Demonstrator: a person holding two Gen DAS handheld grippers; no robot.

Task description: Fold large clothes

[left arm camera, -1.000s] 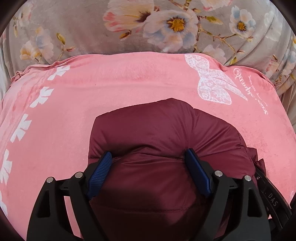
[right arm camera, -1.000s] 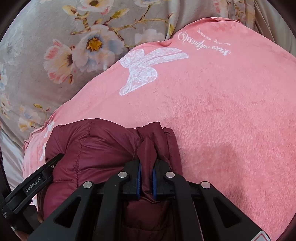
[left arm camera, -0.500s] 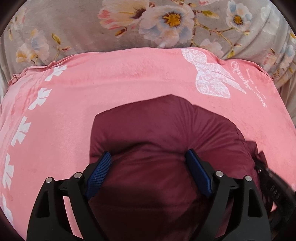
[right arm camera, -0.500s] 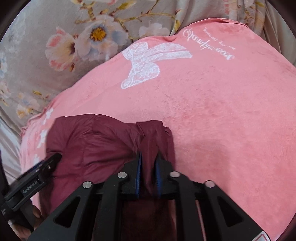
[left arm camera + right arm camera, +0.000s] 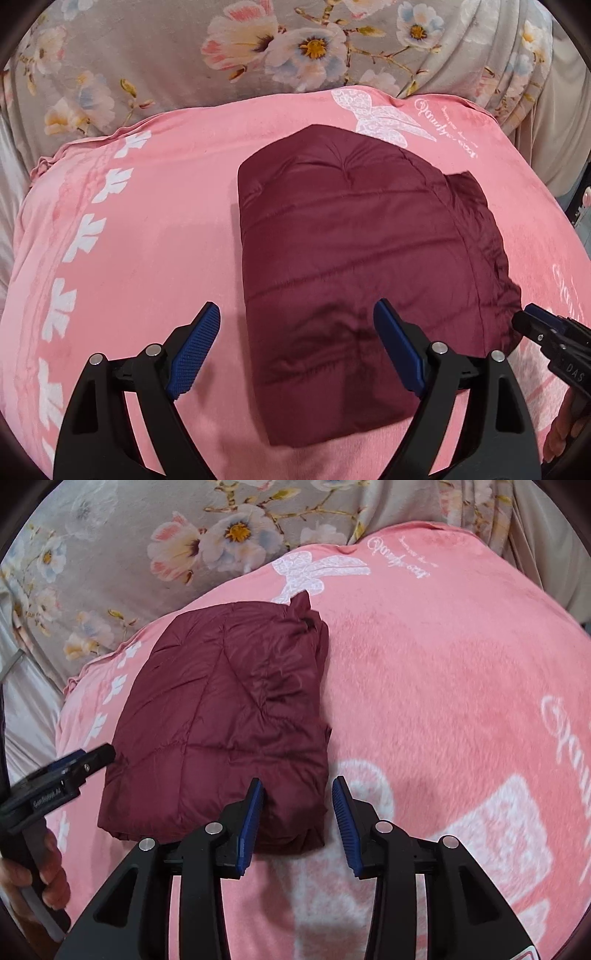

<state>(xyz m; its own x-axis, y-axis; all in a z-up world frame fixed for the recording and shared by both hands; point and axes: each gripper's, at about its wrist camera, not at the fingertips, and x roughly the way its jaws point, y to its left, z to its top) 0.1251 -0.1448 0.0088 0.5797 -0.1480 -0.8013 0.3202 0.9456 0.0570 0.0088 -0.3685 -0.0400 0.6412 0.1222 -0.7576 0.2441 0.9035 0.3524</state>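
Item: folded maroon jacket (image 5: 354,266) on pink blanket (image 5: 147,240), lying ahead of my claws. Left claw (image 5: 297,350) wide, empty; right claw (image 5: 298,821) just opening, part-open, nothing gripped.

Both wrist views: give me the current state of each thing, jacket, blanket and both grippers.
maroon puffer jacket: folded into a compact bundle, lying free on the blanket.
pink blanket: spread flat under the jacket.
left gripper: open, holding nothing.
right gripper: jaws have just been opening, nothing pinched between them.

"DAS" is printed on the right gripper (image 5: 554,334); "GenRobot.AI", probably, on the left gripper (image 5: 79,762). The blanket's (image 5: 461,657) white script is unreadable.
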